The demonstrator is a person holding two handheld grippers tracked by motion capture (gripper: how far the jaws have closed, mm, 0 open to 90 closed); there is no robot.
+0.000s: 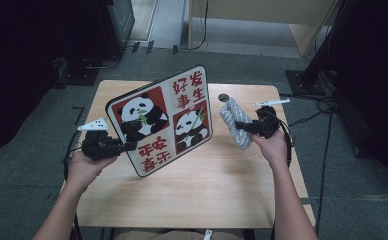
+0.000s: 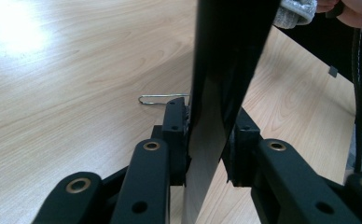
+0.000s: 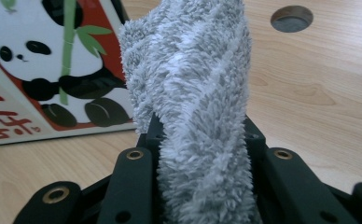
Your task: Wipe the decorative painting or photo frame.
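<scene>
High view, left gripper [image 1: 127,146] jaws clamping panda board [image 1: 160,120] reading 平安喜乐, right gripper [image 1: 241,126] jaws gripping grey cloth [image 1: 233,120]

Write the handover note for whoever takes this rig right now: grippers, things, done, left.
Left gripper: shut on the left edge of the panda board, holding it upright and tilted, lower edge at the table.
Right gripper: shut on the grey fluffy cloth, held clear of the board's right side.
Done: both things gripped, board stood up with its printed face toward the person.
Left: probably wiping the board; cloth and board are not yet touching.
Note: a wire stand shows behind the board in the left gripper view.
</scene>
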